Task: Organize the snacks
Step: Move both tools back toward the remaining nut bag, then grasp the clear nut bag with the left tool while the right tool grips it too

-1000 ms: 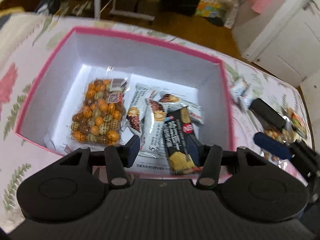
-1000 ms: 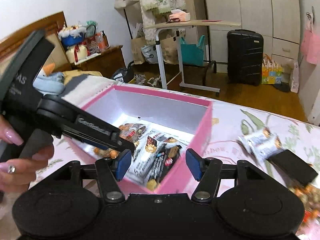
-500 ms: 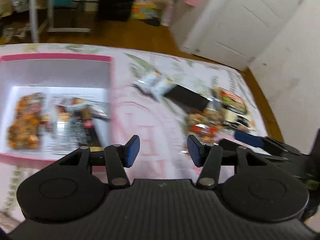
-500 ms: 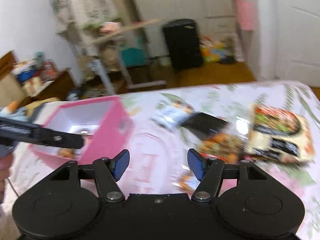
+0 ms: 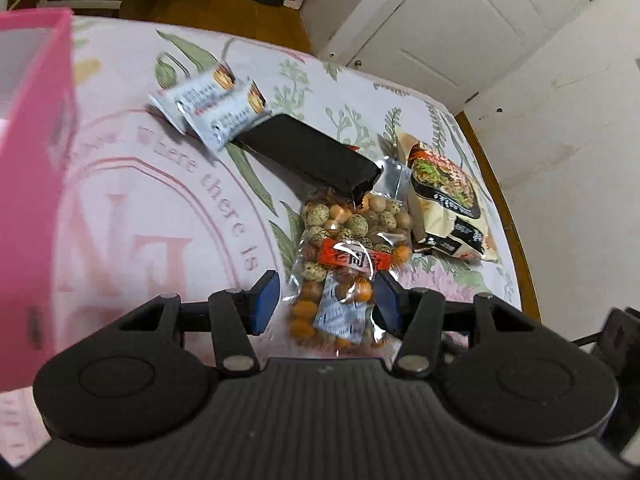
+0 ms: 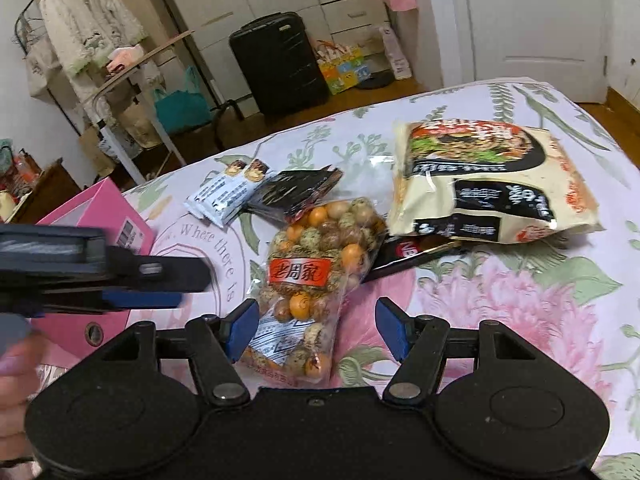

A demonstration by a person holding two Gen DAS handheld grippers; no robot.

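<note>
From the left wrist view, the left gripper (image 5: 324,300) points down at the flowered cloth (image 5: 168,216). Its two blue pads are spread apart, and the near end of the clear bag of round nuts (image 5: 348,264) lies between them. The right-hand pad looks to be at the bag's edge, but I cannot tell if it touches; the other pad is apart from it. Taking the nut bag as the marker: a long black packet (image 5: 308,154) lies just behind it with one end on top of it, two small white packets (image 5: 208,110) lie farther back past the black one, side by side, and one big noodle bag (image 5: 444,200) sits just to its right. The pink box (image 5: 36,160) stands well to its left (only one wall shows).

From the right wrist view, the right gripper (image 6: 314,328) also tilts down over the cloth (image 6: 500,300). Its pads are spread wide, and the same nut bag (image 6: 316,268) has its near end between them, close to the left pad. I count one nut bag, one noodle bag (image 6: 484,180) right of it, two white packets (image 6: 224,196) behind it, and two black packets: one (image 6: 296,192) behind it and one (image 6: 408,256) peeking out between it and the noodle bag. The left gripper (image 6: 132,276) reaches in from the left of the nut bag, with a hand (image 6: 16,380) below it, in front of the pink box (image 6: 108,216).
</note>
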